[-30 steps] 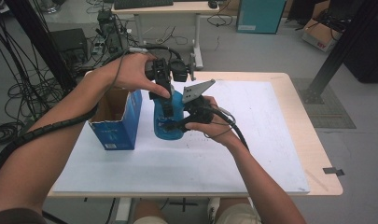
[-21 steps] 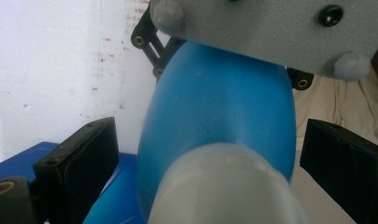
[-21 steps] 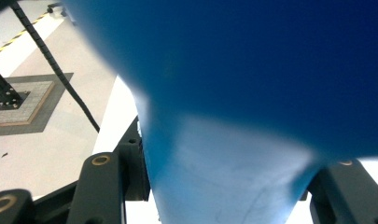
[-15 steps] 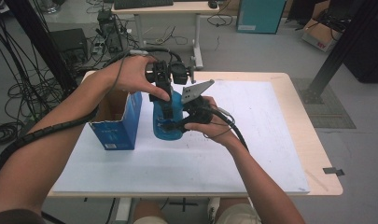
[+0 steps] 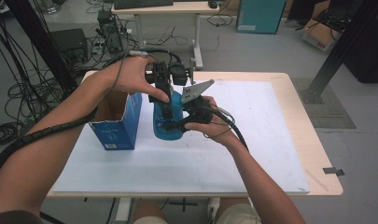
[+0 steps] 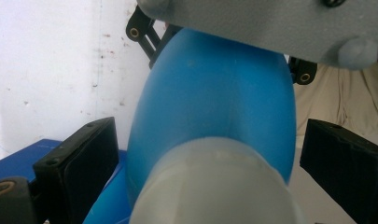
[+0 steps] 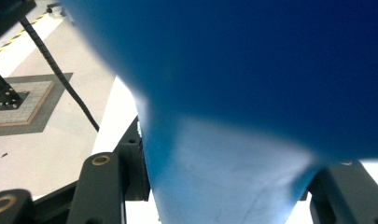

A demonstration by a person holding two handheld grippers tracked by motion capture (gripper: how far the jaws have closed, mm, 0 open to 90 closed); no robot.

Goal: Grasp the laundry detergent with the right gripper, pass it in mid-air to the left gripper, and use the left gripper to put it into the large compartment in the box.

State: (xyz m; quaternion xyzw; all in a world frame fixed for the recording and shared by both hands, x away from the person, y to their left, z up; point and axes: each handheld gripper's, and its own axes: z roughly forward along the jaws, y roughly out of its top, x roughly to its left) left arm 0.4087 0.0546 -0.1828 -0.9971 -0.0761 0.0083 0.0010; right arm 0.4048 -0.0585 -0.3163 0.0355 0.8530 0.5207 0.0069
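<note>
We see a pale wooden table [image 5: 312, 154] with a large white sheet [image 5: 186, 163] spread over most of its top. On the sheet, toward the left, stands an open blue cardboard box [image 5: 119, 126], upright, its mouth facing up. Just beside it, to the right, stands a blue plastic bottle [image 5: 170, 116] with a rounded body and a whitish neck – it sits upright on the sheet, near the box, though we cannot tell whether the two touch.

Both tools meet at this bottle. Our right gripper [image 5: 177, 125] comes in from the right and is clamped on the bottle's lower body; in the right gripper view the blue wall sits tight between its two black jaws. Our left gripper [image 5: 164, 109] reaches down from above, over the bottle's top. In the left gripper view its black jaws stand on either side of the bottle [image 6: 214, 112] with a gap showing at each side – spread, not pressing on it
</note>
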